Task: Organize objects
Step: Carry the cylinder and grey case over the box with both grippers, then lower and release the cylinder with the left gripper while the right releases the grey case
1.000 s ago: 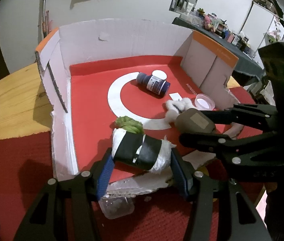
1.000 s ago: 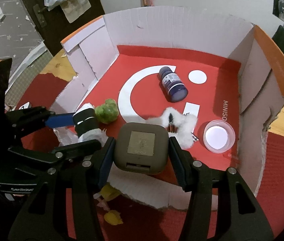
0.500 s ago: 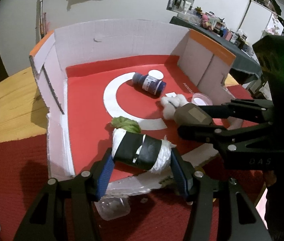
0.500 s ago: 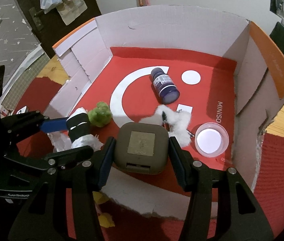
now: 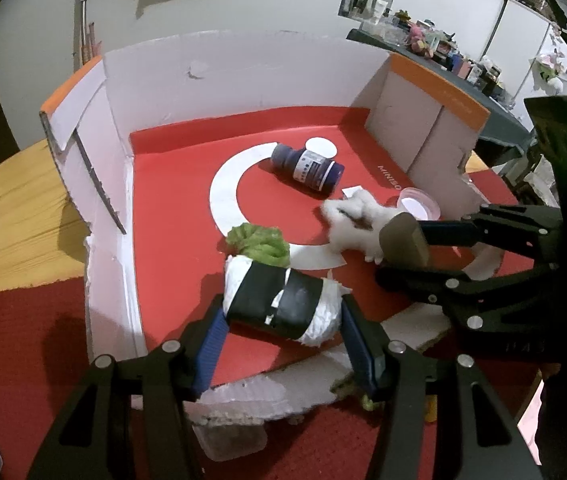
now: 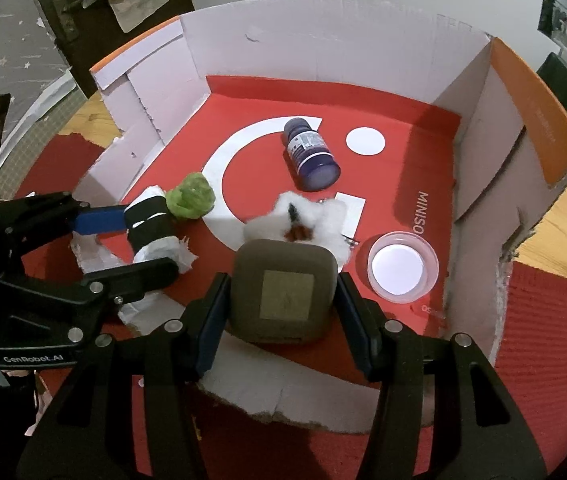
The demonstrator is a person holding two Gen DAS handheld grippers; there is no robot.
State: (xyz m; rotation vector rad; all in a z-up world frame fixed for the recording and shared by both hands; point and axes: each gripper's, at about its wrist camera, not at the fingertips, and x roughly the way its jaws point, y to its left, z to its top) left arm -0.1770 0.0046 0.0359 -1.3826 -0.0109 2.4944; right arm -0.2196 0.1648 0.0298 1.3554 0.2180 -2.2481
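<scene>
Inside the cardboard box (image 6: 323,36) lay a blue bottle (image 6: 311,154), white fluff (image 6: 307,220) and a clear dish (image 6: 401,266); left gripper (image 5: 283,320) fingers clamped a taped bundle (image 5: 283,300); right gripper (image 6: 281,308) fingers clamped an olive case (image 6: 283,288), both over the box's near edge.

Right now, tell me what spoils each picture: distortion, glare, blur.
Left wrist view: fisheye bends the cardboard box walls, corners go black, and a green light flares at the right edge. Right wrist view: same bending and dark corners; the dark bottle stays sharp.
</scene>
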